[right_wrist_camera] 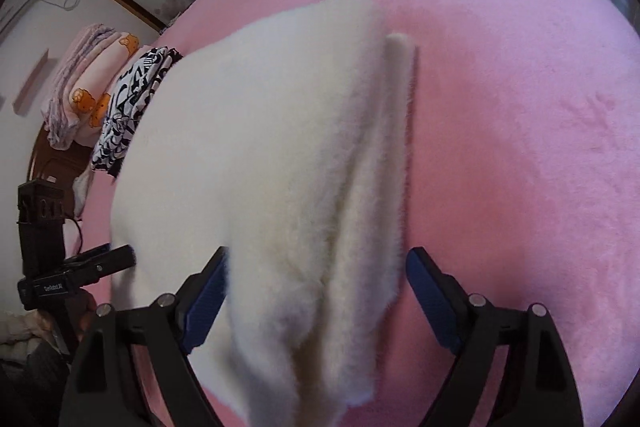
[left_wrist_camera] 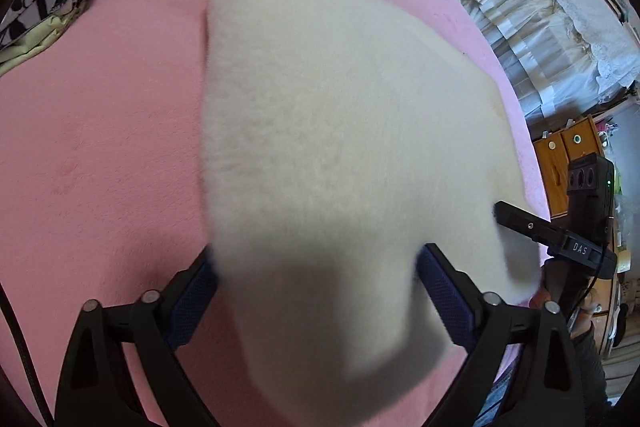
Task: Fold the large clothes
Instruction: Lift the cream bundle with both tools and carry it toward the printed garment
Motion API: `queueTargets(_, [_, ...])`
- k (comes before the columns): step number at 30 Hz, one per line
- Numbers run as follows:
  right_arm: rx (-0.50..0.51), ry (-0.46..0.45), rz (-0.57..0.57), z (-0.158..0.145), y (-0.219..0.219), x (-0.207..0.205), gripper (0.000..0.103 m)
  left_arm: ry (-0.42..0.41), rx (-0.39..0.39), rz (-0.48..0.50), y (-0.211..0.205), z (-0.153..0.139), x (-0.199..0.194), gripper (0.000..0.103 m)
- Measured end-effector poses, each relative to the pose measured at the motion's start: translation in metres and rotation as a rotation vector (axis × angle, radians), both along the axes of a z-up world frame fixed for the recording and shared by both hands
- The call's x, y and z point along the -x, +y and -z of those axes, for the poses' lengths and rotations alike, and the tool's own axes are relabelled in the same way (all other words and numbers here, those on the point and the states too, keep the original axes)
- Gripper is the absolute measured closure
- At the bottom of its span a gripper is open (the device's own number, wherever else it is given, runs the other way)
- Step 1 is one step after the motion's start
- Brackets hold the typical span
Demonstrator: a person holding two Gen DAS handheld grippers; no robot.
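Both pairs of jaws stand wide apart, and neither presses on anything. The left gripper [left_wrist_camera: 316,269], black-framed with blue ribbed pads, has the near end of the fluffy cream-white fleece garment [left_wrist_camera: 320,131] lying between its fingers; the cloth fills most of the gap and its fuzzy edge reaches the inner faces of the pads (whether it actually brushes them I cannot tell, the fabric is blurred there). The right gripper [right_wrist_camera: 316,271] is spread just as clearly: the fleece comes close to its left pad, while a strip of bare pink shows between the cloth and its right pad.

The garment lies on the pink plush bedspread [left_wrist_camera: 100,147], stretched away from both grippers toward the far side of the bed. In the right wrist view its right side is doubled over, with a narrow rolled edge running along the fold and a small blunt end sticking up near the top. The near part is smeared and hangs off the front of the bed.

Each camera catches the other gripper beside the garment's edge: the right one at the right of the left view, the left one at the left of the right view.

A black-and-white printed cloth [right_wrist_camera: 128,107] is bunched at the far corner of the bed, touching the fleece's edge. Behind it is a folded pink blanket with orange bears [right_wrist_camera: 92,83]. A wooden cabinet [left_wrist_camera: 568,155] stands past the bed.
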State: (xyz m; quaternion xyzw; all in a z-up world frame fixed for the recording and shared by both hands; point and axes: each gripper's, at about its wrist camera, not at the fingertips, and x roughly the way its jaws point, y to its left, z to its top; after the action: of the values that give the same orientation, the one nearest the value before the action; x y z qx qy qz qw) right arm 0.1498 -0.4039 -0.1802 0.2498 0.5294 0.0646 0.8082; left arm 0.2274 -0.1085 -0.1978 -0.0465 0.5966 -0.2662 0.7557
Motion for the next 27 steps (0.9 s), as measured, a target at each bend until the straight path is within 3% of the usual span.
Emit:
queueTargets(5, [-0.099, -0.032, -0.027, 0.017, 0.001, -0.019, 0.009, -0.026, 0.020, 0.030, -0.008, 0.010, -0.006, 0.000])
queueTargets(13, [-0.096, -0.042, -0.073, 0.020, 0.008, -0.034, 0.011, -0.019, 0.078, 0.062, 0.001, 0.021, -0.009, 0.000])
queueTargets(15, [-0.088, -0.049, -0.072, 0.018, 0.010, -0.034, 0.015, -0.027, 0.074, 0.057, 0.001, 0.020, -0.008, 0.000])
queueTargets(17, [-0.088, -0.055, -0.070, 0.015, 0.014, -0.034, 0.026, -0.042, 0.065, 0.048, -0.001, 0.018, -0.005, 0.001])
queueTargets(19, [-0.068, -0.062, -0.067, 0.010, 0.017, -0.032, 0.035, -0.068, 0.052, 0.038, 0.000, 0.013, -0.001, 0.007])
queueTargets(23, [-0.004, -0.066, -0.054, -0.003, 0.024, -0.029, 0.053, -0.124, 0.032, 0.017, 0.003, -0.005, 0.006, 0.029])
queueTargets(27, [0.076, -0.077, -0.036, -0.025, 0.040, -0.024, 0.059, -0.185, 0.013, -0.002, 0.009, -0.028, 0.017, 0.040])
